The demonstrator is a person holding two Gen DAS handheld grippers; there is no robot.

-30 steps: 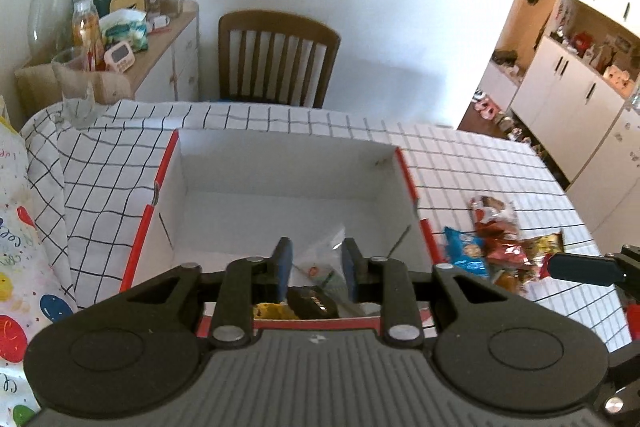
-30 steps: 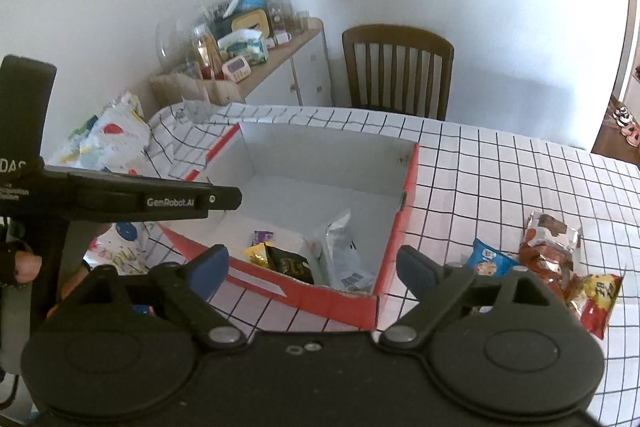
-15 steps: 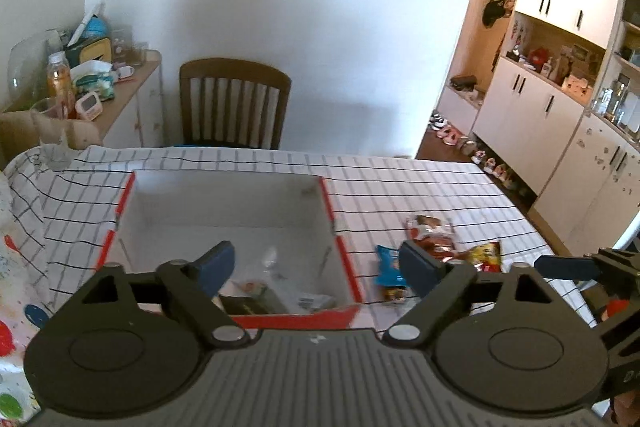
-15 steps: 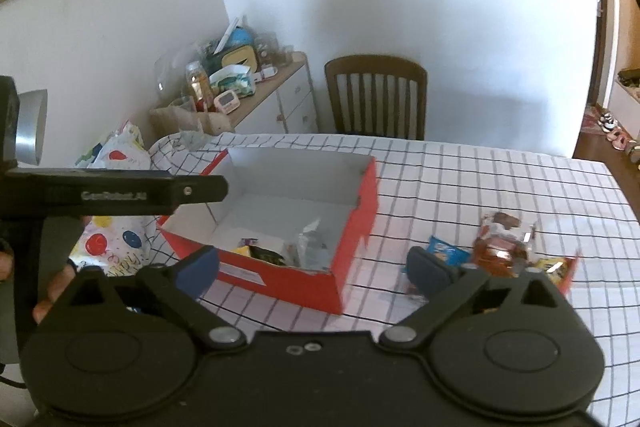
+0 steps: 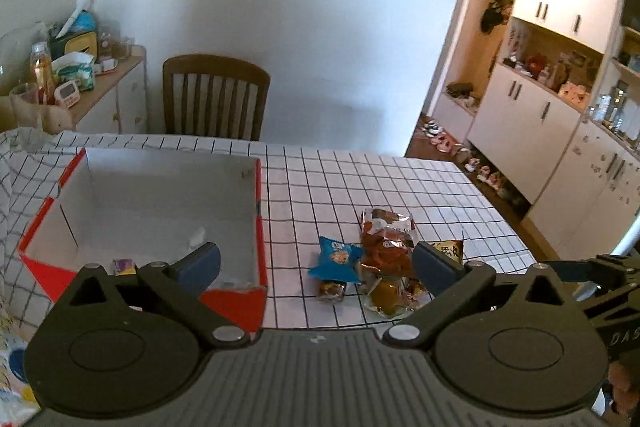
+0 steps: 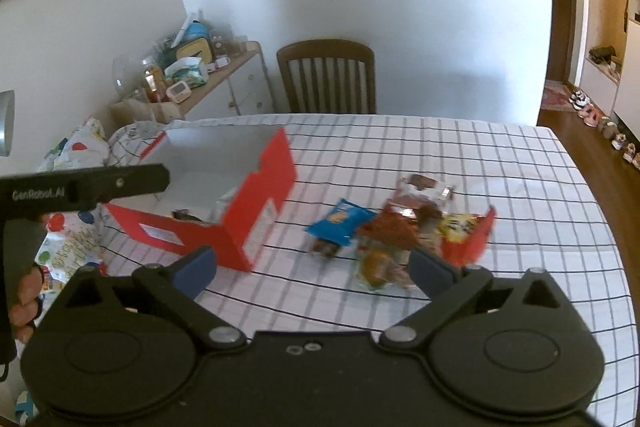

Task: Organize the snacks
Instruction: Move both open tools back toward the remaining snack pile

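Note:
A red box with white inside (image 5: 259, 211) (image 6: 256, 211) stands on the checked tablecloth, holding a clear wrapper (image 5: 197, 237) and a small purple piece (image 5: 123, 266). To its right lies a heap of snacks: a blue packet (image 5: 338, 259) (image 6: 340, 225), a red-brown pack (image 5: 388, 243) (image 6: 394, 231), a yellow-red packet (image 6: 466, 231) and an orange item in clear wrap (image 5: 386, 293). My left gripper (image 5: 316, 259) hovers short of the heap, its jaws opening wide with nothing between them. My right gripper (image 6: 313, 263) is open and empty, also facing the heap.
A wooden chair (image 5: 216, 95) stands behind the table beside a cluttered sideboard (image 5: 100, 79). White cupboards (image 5: 560, 107) and shoes line the right wall. A colourful patterned bag (image 6: 76, 243) lies left of the box. The table's right edge (image 6: 592, 187) drops to wooden floor.
Both grippers have drawn back from the box and swung right toward the snack heap. The left jaws, narrow over the box a second ago, now stand wide.

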